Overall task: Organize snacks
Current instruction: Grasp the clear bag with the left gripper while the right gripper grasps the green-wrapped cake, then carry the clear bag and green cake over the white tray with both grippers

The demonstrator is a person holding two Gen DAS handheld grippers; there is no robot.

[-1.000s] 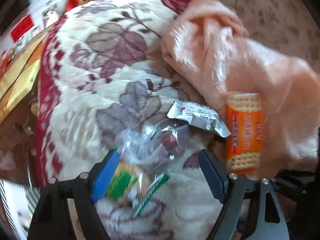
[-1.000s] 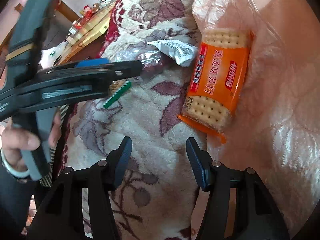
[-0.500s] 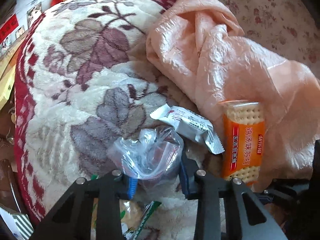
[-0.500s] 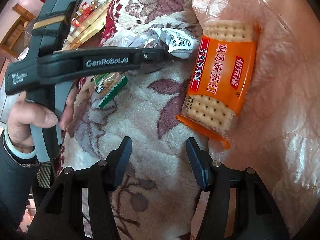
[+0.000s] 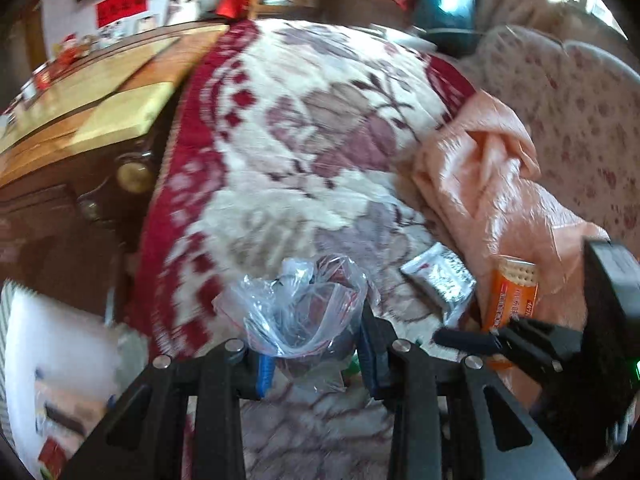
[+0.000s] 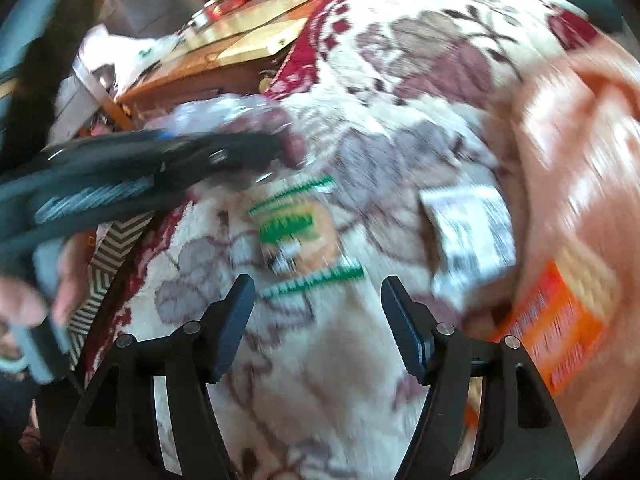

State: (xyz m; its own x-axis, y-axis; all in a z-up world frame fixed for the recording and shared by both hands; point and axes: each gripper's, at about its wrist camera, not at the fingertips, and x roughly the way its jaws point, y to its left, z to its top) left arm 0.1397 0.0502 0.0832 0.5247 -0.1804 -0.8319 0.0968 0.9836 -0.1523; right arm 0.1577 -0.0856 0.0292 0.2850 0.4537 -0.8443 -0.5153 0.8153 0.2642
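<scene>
Left gripper (image 5: pixel 314 354) is clamped on the clear plastic bag (image 5: pixel 304 312), pads squeezing the crumpled film low down while the rest billows up ahead of the fingers. Something dark red sits inside, but the wrinkles and glare make it hard to name. That bag looks light, limp and slippery; a pinch on loose film could slide, so gathered folds near the neck look the safer hold.

Right gripper (image 6: pixel 318 320) has nothing between its fingers and its jaws are opening, hanging above the flowered blanket (image 6: pixel 400 80). Just ahead of its fingertips lies the green-striped packet (image 6: pixel 298 232), flat on the pile. It seems thin and crinkly, likely with brittle biscuits inside, so a gentle grip across the narrow width would suit it.

Ahead and to the right sits the white wrapper (image 6: pixel 472 228), small and light. Farther right, tucked against the peach cloth (image 6: pixel 580 128), is the orange cracker pack (image 6: pixel 560 328): stiffer, but fragile under a hard squeeze.

The right view is badly smeared, so the printing is unreadable. From the left wrist, the cracker pack is half covered by the other gripper, and the green-striped packet is almost entirely hidden beneath the bag.
</scene>
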